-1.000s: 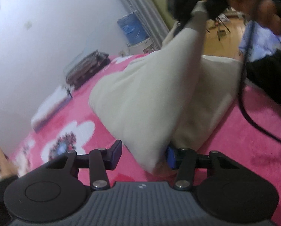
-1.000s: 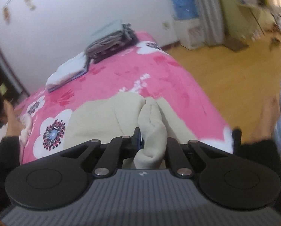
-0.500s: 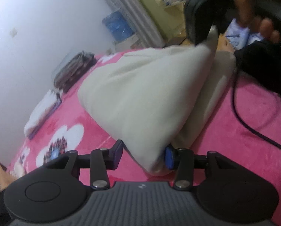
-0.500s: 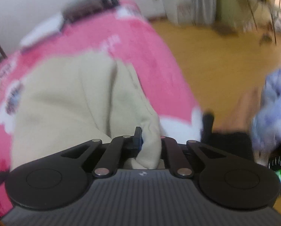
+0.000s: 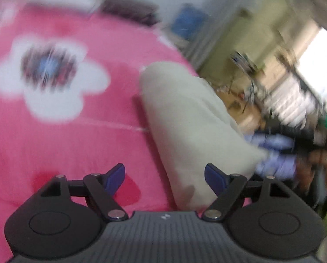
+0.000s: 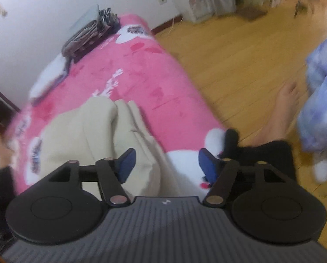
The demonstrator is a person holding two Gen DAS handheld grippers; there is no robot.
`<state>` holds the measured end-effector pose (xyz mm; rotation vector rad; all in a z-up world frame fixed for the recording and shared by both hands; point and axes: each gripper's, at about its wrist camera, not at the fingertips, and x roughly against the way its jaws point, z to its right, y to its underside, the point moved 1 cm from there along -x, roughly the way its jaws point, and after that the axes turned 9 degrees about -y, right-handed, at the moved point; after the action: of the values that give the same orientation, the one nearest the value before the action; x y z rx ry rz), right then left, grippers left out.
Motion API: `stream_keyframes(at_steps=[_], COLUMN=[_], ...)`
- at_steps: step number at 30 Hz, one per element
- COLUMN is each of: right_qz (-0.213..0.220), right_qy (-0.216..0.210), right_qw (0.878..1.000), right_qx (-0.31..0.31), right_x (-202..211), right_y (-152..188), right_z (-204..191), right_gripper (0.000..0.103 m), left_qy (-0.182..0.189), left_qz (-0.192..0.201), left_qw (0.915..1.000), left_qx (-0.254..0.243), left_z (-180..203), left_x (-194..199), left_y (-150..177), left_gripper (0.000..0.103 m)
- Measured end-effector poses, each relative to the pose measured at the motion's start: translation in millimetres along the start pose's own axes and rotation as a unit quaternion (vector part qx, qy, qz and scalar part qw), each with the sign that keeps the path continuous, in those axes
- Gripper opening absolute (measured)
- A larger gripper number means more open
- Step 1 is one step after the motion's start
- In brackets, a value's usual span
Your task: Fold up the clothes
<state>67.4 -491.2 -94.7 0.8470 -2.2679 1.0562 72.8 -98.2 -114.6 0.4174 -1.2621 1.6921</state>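
Both tools have let go; the cream garment [image 6: 102, 135] lies beneath them.

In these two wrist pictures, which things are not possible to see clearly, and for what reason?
- Left wrist view: motion blur smears the room at the right; the items by the window are unreadable.
- Left wrist view: the near end of the cream garment is hidden behind the left tool body.
- Right wrist view: the garment's near edge is hidden behind the right tool.
- Right wrist view: the dark pile by the wall is too blurred to identify.
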Motion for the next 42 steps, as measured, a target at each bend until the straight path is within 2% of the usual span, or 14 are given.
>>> stream_keyframes(at_steps=[3, 5, 8, 10, 13, 15, 16, 18, 21, 24, 28, 35, 38, 42], right_qz=[-0.049, -0.067, -0.085, -0.106, -0.142, -0.151, -0.152, -0.155, -0.156, -0.152, -0.147, -0.155, -0.164, -0.182], right_qy=[-0.023, -0.031, -0.065, -0.094, -0.148, -0.149, -0.147, -0.149, -0.146, -0.146, -0.139, -0.135, -0.141, -0.157], right_qw=[0.998, 0.997, 0.994, 0.989, 0.977, 0.977, 0.977, 0.976, 0.977, 0.978, 0.979, 0.979, 0.976, 0.971], right_qx=[-0.019, -0.013, -0.023, -0.036, -0.057, -0.038, -0.029, -0.022, -0.013, -0.01, -0.009, -0.006, 0.0, 0.013], right_x=[-24.1, -39.1, -53.3, -64.2, -78.2, -83.2, -84.7, -85.3, -83.7, -81.5, -76.3, -77.4, -84.5, -100.1], right_y=[-7.5, -12.0, -15.7, -16.9, -13.9, -9.4, -7.8, -7.3, -6.6, -5.1, -3.5, 5.9, 16.6, 34.0], right_z=[11.5, 14.3, 16.9, 20.7, 18.6, 10.2, 6.1, 0.0, -6.3, -11.4, -15.8, -40.6, -60.2, -93.4], right_gripper=[0.075, 0.075, 0.077, 0.077, 0.078, 0.078, 0.077, 0.07, 0.055, 0.044, 0.04, 0.039, 0.039, 0.039], left_qy=[0.03, 0.056, 0.09, 0.099, 0.095, 0.088, 0.083, 0.071, 0.059, 0.059, 0.066, 0.064, 0.046, -0.002], left_qz=[-0.03, -0.042, -0.067, -0.077, -0.076, -0.079, -0.079, -0.081, -0.083, -0.087, -0.089, -0.091, -0.087, -0.075], left_qw=[0.9936, 0.9903, 0.9824, 0.9779, 0.9779, 0.9789, 0.9794, 0.9803, 0.9801, 0.9789, 0.9787, 0.9769, 0.9784, 0.9848], left_qx=[0.104, 0.12, 0.15, 0.167, 0.17, 0.167, 0.166, 0.166, 0.17, 0.175, 0.173, 0.182, 0.181, 0.156], left_z=[-31.5, -34.0, -35.0, -35.1, -26.0, -17.9, -15.3, -10.2, -6.0, -7.6, -8.0, -37.1, -54.0, -76.1], left_x=[-15.8, -31.5, -55.2, -68.2, -77.9, -82.4, -83.0, -84.0, -83.9, -79.7, -72.7, -49.5, -30.9, 5.4], left_y=[-16.2, -21.3, -22.7, -24.1, -28.6, -30.0, -30.4, -31.2, -32.1, -34.1, -39.2, -33.2, -30.1, -28.6], left_gripper=[0.081, 0.082, 0.085, 0.089, 0.089, 0.077, 0.077, 0.067, 0.054, 0.049, 0.046, 0.045, 0.045, 0.046])
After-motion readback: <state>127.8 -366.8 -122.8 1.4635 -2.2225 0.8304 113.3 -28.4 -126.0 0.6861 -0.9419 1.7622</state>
